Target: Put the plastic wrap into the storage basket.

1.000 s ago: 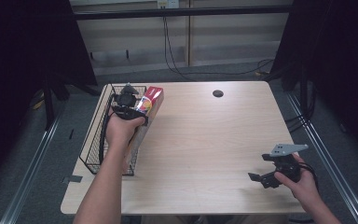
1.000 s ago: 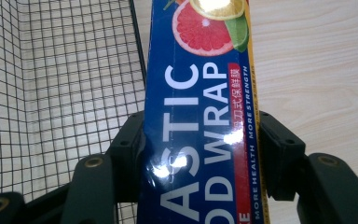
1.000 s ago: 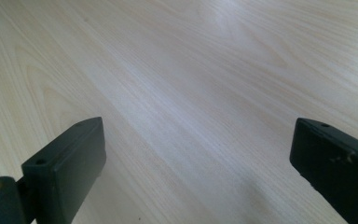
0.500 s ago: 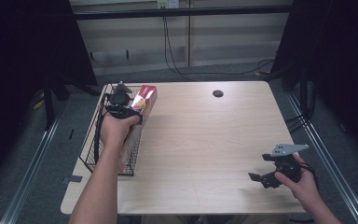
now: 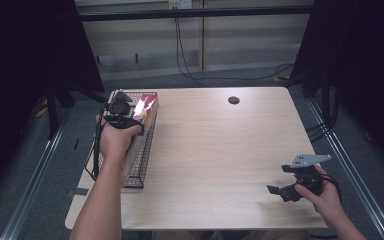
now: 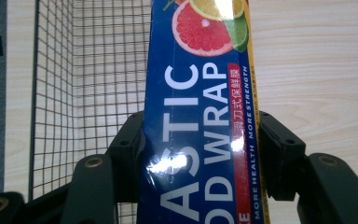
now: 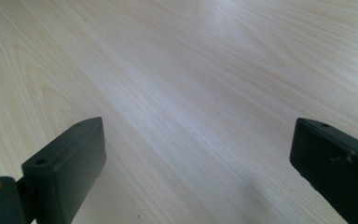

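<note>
A long blue box of plastic food wrap (image 6: 200, 70), printed with citrus slices, is clamped across its width by my left gripper (image 6: 200, 125). In the high view the left gripper (image 5: 128, 116) holds the box (image 5: 147, 106) lengthwise over the right side of a black wire basket (image 5: 146, 150) at the table's left edge. The box's near end is hidden by the hand. The basket's mesh (image 6: 88, 70) lies under and left of the box. My right gripper (image 5: 281, 182) stands open near the table's front right corner, and between its jaws (image 7: 198, 135) there is just bare wood.
The light wooden table (image 5: 230, 150) has a round cable hole (image 5: 233, 100) near its far edge. Dark curtains and floor rails flank the table. Cables run along the floor behind it.
My left gripper has carried the box to the left and slightly nearer, from the basket's right rim to over the basket. The right gripper has stayed where it was.
</note>
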`<state>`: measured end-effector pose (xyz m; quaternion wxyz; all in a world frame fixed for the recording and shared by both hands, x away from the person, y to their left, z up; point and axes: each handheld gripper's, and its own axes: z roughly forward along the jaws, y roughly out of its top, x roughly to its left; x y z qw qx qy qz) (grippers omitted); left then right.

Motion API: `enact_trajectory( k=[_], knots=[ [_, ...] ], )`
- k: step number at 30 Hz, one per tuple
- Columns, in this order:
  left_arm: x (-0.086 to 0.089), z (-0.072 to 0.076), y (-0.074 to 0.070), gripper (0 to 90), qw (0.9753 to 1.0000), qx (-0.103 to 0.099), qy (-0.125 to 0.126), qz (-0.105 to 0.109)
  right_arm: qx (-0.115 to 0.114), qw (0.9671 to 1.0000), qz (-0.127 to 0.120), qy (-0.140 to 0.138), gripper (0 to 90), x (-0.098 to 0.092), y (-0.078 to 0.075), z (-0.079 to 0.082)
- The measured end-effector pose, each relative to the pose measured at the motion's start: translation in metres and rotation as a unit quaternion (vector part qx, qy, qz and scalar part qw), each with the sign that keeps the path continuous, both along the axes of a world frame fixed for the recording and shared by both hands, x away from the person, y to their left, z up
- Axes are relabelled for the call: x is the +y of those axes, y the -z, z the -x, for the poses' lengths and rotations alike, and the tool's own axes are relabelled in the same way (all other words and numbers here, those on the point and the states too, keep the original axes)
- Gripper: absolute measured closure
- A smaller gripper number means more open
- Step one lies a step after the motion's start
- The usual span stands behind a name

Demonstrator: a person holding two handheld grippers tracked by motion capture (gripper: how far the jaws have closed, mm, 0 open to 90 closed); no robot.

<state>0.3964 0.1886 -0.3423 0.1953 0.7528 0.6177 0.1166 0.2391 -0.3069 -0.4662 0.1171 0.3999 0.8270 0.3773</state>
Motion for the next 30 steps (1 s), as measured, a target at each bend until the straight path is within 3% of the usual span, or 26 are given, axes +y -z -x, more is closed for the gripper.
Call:
enact_trajectory(
  k=[30],
  knots=[
    [0.02,0.002,0.008,43.0,0.9987,0.013,-0.049,-0.007,0.001,1.0,0.0,0.001,3.4,0.0,0.0,0.0]
  ],
)
